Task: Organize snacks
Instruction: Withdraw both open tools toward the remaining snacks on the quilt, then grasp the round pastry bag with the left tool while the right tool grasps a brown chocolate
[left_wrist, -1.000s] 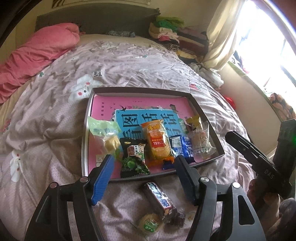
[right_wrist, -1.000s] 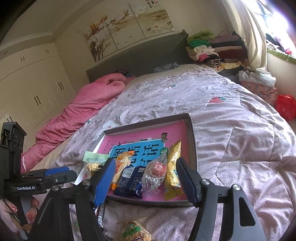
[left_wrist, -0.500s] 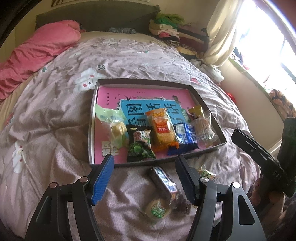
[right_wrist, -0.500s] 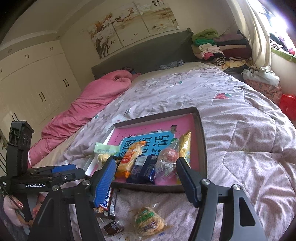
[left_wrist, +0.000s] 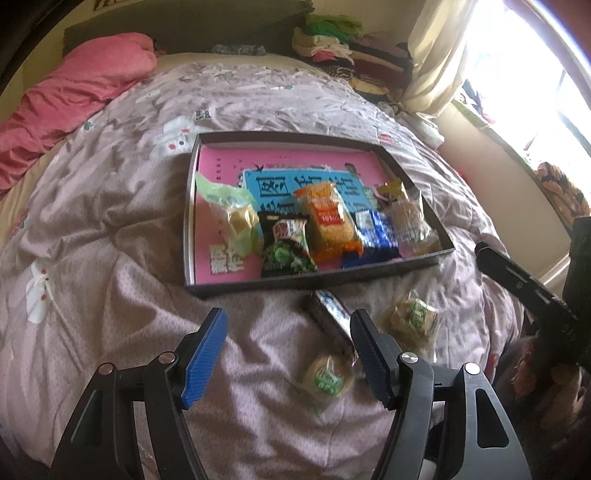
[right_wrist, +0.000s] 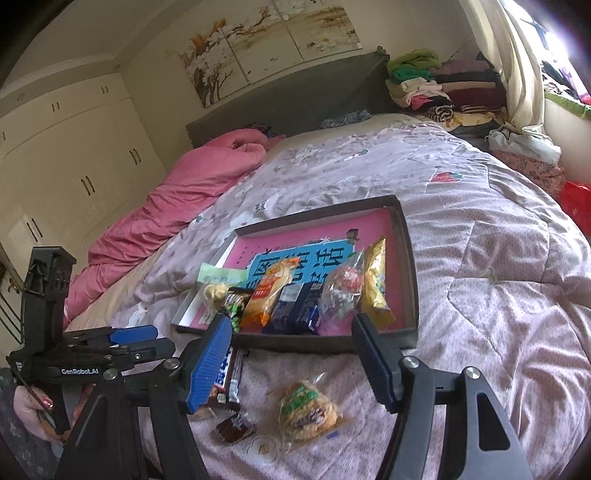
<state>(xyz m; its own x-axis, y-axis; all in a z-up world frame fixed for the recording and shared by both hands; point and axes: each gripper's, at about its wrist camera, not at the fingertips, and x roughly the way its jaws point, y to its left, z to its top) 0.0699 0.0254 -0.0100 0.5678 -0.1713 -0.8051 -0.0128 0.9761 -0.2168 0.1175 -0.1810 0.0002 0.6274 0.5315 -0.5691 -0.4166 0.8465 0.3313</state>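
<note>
A dark tray (left_wrist: 317, 279) with a pink and blue base lies on the bed and holds several snack packets in a row, among them an orange packet (left_wrist: 330, 224) and a blue one (left_wrist: 376, 230). It also shows in the right wrist view (right_wrist: 409, 258). On the quilt in front of the tray lie a dark chocolate bar (left_wrist: 328, 314), a round green-label cake (left_wrist: 328, 376) and a green-label pastry (left_wrist: 413, 323). My left gripper (left_wrist: 288, 358) is open and empty above the quilt, left of the bar. My right gripper (right_wrist: 291, 362) is open and empty above the pastry (right_wrist: 304, 411).
A pink duvet (left_wrist: 74, 92) lies at the bed's far left. Folded clothes (left_wrist: 343, 55) are stacked by the headboard. A curtain and window (left_wrist: 498, 74) are on the right. White wardrobes (right_wrist: 66, 155) stand along the left wall.
Both grippers have drawn back from the tray, so the tray looks farther off and the loose snacks on the quilt have come into fuller view. Both stay open.
</note>
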